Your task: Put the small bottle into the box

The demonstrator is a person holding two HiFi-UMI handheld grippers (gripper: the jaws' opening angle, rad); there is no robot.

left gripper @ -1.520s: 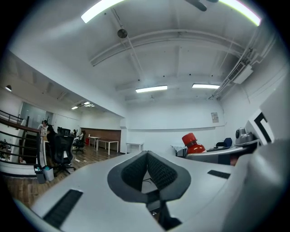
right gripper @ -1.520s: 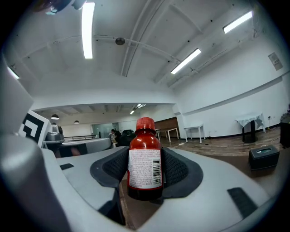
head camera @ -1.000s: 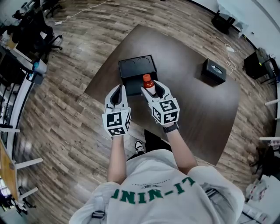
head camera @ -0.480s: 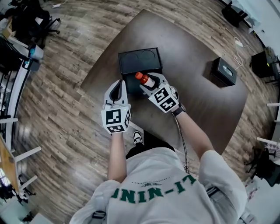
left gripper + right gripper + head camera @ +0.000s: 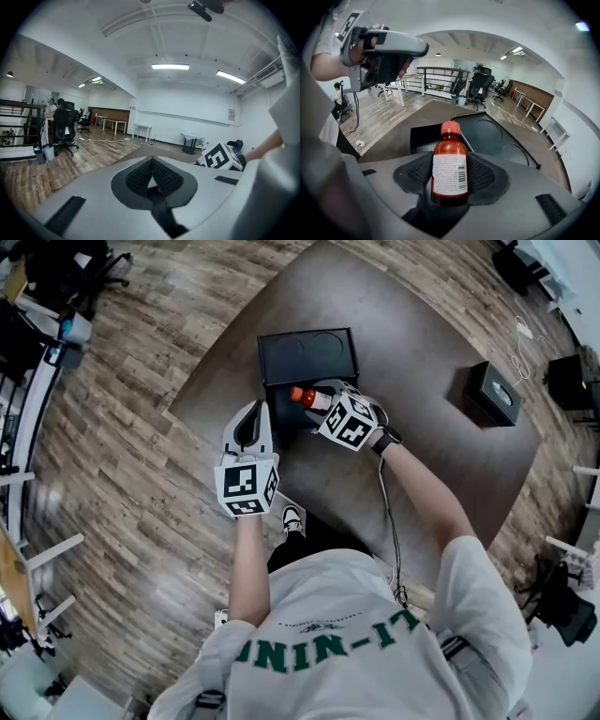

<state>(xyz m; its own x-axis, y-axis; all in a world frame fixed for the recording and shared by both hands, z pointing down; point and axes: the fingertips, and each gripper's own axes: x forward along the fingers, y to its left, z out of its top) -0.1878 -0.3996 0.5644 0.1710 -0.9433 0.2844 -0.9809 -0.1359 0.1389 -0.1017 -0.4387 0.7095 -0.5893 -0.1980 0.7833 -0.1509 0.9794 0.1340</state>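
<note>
A small amber bottle [image 5: 307, 397] with a red cap and a white label lies tilted, cap pointing left, over the near open part of the black box [image 5: 307, 357]. My right gripper [image 5: 319, 401] is shut on it. In the right gripper view the bottle [image 5: 450, 168] stands between the dark pads, with the box [image 5: 497, 136] just beyond. My left gripper [image 5: 251, 411] hovers beside the box's left near corner, jaws together and nothing between them. In the left gripper view its tips [image 5: 151, 161] meet.
The box rests near the far left corner of a dark brown table [image 5: 422, 456]. A second small black box [image 5: 494, 395] sits at the table's right side. Wooden floor surrounds the table, with office chairs [image 5: 56, 268] and desks at far left.
My right gripper has carried the bottle forward and turned it, so the cap now points left over the box. The left gripper has barely moved.
</note>
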